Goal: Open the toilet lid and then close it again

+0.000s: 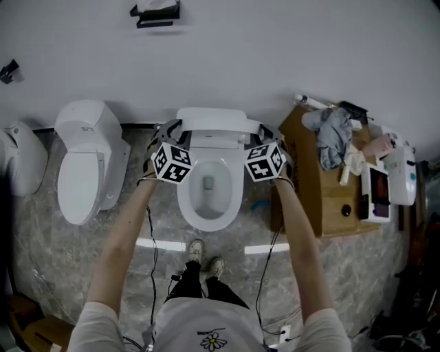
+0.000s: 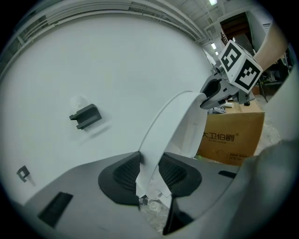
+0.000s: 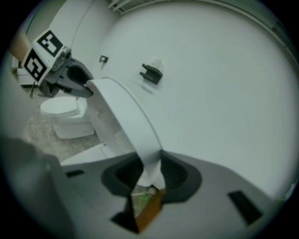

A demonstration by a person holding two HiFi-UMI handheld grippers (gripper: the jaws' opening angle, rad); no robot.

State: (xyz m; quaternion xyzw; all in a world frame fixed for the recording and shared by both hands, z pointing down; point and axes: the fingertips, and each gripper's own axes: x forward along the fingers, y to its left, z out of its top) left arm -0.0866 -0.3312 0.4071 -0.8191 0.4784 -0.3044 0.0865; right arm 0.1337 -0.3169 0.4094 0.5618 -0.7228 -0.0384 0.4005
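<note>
- A brown cardboard box (image 2: 229, 135) bears dark printed Chinese characters on its side, 大卫伯爵, followed by a small circled mark.
- In the head view the same box (image 1: 330, 203) shows no print large enough to read.

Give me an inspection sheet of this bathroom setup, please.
Surface: grey marble floor.
Job's things: toilet, bowl open; lid raised upright.
Clutter: box beside the toilet, cloth and small items on top.
Claws: left claw and right claw each closed on a side edge of the lid.
Cables: black cables hang along both arms.
Surroundings: second toilet, lid down; white wall with a dark holder.
</note>
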